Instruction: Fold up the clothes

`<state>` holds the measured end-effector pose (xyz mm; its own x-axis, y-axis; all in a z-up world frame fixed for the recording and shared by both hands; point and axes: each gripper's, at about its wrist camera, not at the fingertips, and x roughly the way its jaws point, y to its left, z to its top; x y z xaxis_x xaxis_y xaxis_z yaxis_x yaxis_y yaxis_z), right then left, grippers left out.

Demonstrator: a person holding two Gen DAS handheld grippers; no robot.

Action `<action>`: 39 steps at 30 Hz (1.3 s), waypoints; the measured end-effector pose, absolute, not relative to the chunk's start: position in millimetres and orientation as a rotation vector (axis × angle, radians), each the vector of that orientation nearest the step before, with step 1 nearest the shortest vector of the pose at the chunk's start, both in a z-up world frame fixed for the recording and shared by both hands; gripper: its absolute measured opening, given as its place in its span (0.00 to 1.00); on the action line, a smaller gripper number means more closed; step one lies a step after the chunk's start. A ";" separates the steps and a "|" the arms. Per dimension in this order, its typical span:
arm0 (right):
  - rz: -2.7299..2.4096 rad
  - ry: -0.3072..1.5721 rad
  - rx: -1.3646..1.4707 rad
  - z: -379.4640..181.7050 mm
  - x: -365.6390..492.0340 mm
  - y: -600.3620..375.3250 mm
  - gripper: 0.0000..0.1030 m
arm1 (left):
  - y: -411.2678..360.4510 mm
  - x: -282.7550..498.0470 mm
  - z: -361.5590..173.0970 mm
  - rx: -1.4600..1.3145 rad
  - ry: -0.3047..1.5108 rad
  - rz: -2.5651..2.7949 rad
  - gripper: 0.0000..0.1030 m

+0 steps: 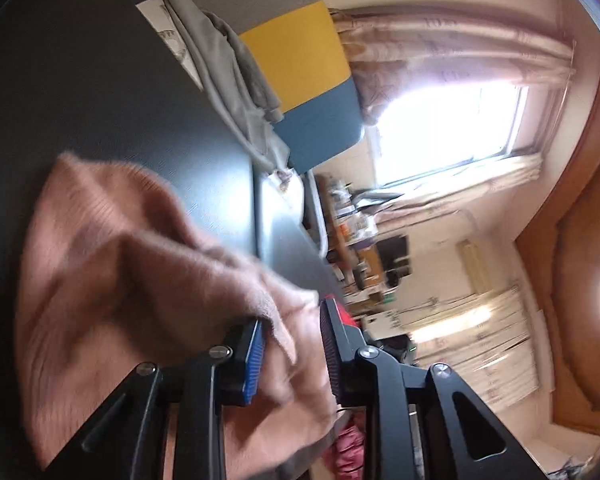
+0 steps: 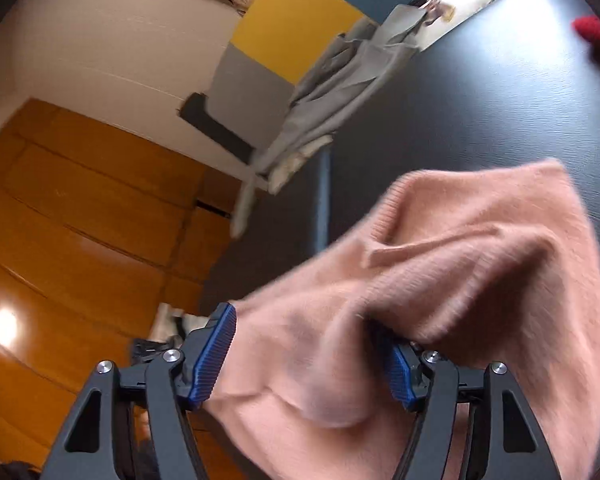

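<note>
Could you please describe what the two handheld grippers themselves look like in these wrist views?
Both match. The left gripper and right gripper have black angular linkage arms with triangular cut-outs and round silver pivot screws. Each finger carries a ribbed blue pad; on the left, the far pad looks darker, in shadow. No cables, markings or sleeves show.

Your pink garment (image 2: 460, 264) is soft, fuzzy rib-knit cloth. Table (image 2: 480, 92) is dark, matt w/ faint grain. Tool pads (image 2: 216, 354) are ridged blue rubber-like; floor (image 2: 80, 208) glossy wood.
</note>
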<state>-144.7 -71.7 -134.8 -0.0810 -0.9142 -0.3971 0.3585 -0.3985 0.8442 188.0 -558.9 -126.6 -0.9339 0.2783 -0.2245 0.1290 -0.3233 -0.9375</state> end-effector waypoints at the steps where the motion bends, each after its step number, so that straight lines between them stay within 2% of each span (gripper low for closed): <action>1: -1.667 -0.714 1.190 -133.3 -150.2 -72.8 0.68 | -564.7 184.2 -123.2 -0.510 -1.771 2.434 0.23; 4: -1.675 -0.829 1.175 -134.2 -171.3 -72.7 0.68 | -587.6 167.9 -118.8 -0.442 -1.806 2.451 0.23; 8: -1.674 -1.057 1.195 -148.1 -202.3 -62.1 0.74 | -629.0 157.7 -132.6 -0.394 -2.036 2.448 0.24; 11: -1.688 -1.069 1.219 -150.4 -210.1 -60.0 0.74 | -653.1 164.6 -147.9 -0.417 -2.196 2.393 0.25; 13: -1.699 -1.020 1.217 -145.0 -207.5 -61.5 0.75 | -657.7 174.8 -146.1 -0.447 -2.169 2.452 0.26; 15: -1.717 -0.940 1.205 -137.1 -198.7 -59.7 0.75 | -654.4 187.6 -136.9 -0.552 -2.038 2.588 0.26; 17: -1.717 -0.859 1.193 -129.8 -184.7 -59.4 0.75 | -641.7 196.7 -127.4 -0.738 -1.825 2.720 0.26; 20: -1.702 -0.731 1.178 -126.2 -159.6 -61.9 0.77 | -606.2 209.0 -112.5 -1.075 -1.334 2.920 0.26; 24: -1.669 -0.607 1.211 -132.6 -127.4 -71.9 0.78 | -542.5 207.1 -106.0 -1.333 -0.756 2.865 0.26; 27: -1.702 -0.508 1.216 -134.6 -108.8 -80.5 0.78 | -516.9 194.5 -113.0 -1.396 -0.619 2.815 0.28; 30: -1.732 -0.419 1.207 -131.8 -101.0 -93.9 0.78 | -510.3 172.7 -122.7 -1.388 -0.665 2.773 0.28; 33: -1.737 -0.409 1.230 -140.2 -103.3 -99.8 0.78 | -507.4 146.2 -125.4 -1.321 -0.749 2.725 0.28; 37: -1.727 -0.456 1.246 -151.5 -108.5 -98.5 0.78 | -532.5 128.9 -114.7 -1.037 -1.058 2.664 0.28; 39: -1.712 -0.511 1.241 -156.3 -111.5 -92.4 0.78 | -570.2 137.7 -113.4 -0.805 -1.376 2.651 0.29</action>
